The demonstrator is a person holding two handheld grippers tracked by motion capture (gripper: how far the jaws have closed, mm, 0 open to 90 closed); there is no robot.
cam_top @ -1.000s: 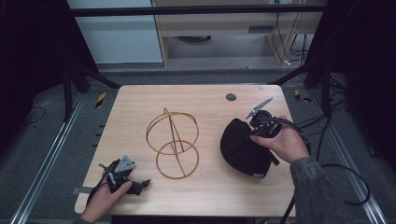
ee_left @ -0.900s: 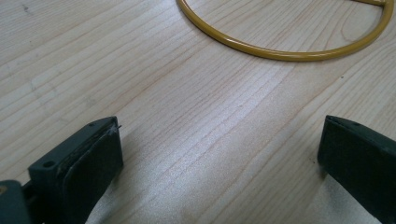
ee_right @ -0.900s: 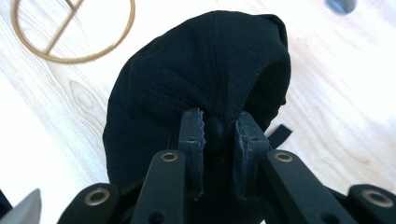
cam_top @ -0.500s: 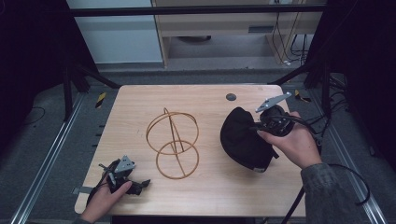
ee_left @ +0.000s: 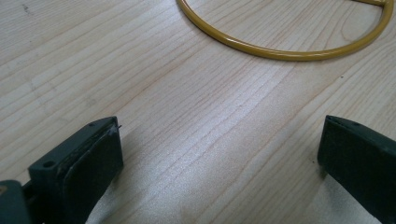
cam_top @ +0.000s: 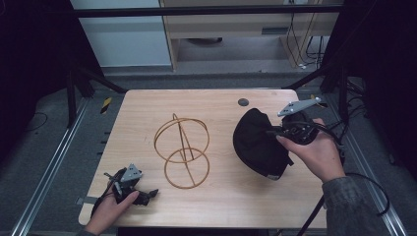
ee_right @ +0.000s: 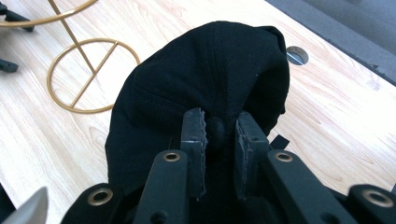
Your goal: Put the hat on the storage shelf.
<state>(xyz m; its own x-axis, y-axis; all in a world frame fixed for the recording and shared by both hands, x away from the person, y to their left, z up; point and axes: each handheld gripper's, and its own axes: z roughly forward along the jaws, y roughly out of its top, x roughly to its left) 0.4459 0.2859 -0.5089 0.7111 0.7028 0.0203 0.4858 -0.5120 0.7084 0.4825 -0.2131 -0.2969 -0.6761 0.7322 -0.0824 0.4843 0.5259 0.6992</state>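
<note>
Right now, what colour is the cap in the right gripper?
Plain black cap, clearest in the right gripper view.

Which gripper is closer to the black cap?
Right. The right gripper has its jaws pinching the black cap; the left gripper rests open across the table, beyond the gold wire stand.

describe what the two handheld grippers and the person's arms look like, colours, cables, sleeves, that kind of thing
Both grippers are black with two flat black jaws. The left gripper and the right gripper each carry a grey three-cornered plate on top. The right one's jaw pads have toothed edges, and round metal rivets sit in its linkage. Black cables trail from both. The right arm wears a grey-green sleeve.
</note>
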